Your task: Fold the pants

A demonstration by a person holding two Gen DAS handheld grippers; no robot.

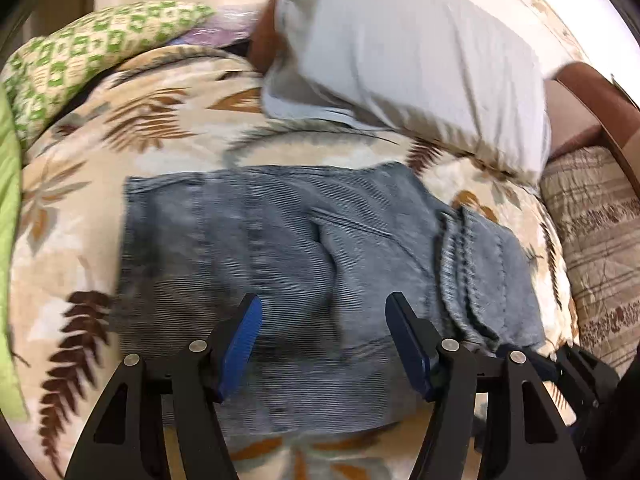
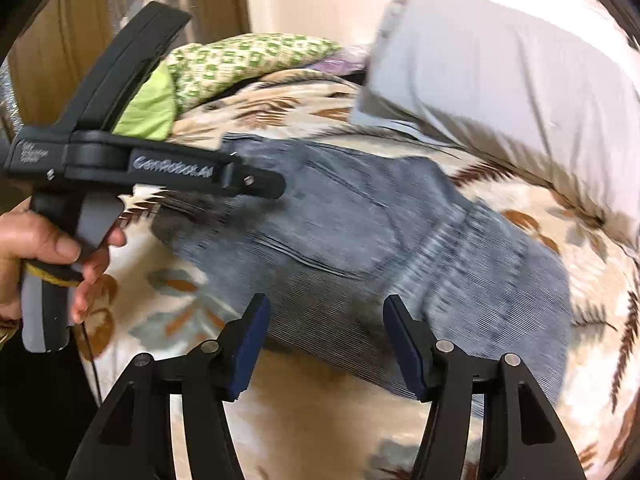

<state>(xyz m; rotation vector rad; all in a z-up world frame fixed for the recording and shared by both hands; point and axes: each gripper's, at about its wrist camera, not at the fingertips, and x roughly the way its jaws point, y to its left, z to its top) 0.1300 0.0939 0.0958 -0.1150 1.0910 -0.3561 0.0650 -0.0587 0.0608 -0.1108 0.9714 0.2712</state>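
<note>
Grey-blue denim pants (image 1: 280, 260) lie folded in a compact rectangle on a cream leaf-patterned blanket (image 1: 160, 132). The waistband and a back pocket sit at the right end. My left gripper (image 1: 324, 312) is open and empty, its blue pads just above the near edge of the pants. My right gripper (image 2: 326, 312) is also open and empty, over the near edge of the pants (image 2: 360, 232). The left gripper's black body (image 2: 140, 164), held by a hand, shows in the right wrist view at the pants' left end. Both views are motion-blurred.
A white pillow (image 1: 420, 64) lies behind the pants. A green-and-cream patterned pillow (image 1: 96, 48) and a lime green cloth (image 1: 8, 200) are at the far left. A striped quilted cover (image 1: 596, 232) lies at the right. A wooden door (image 2: 80, 32) stands behind the bed.
</note>
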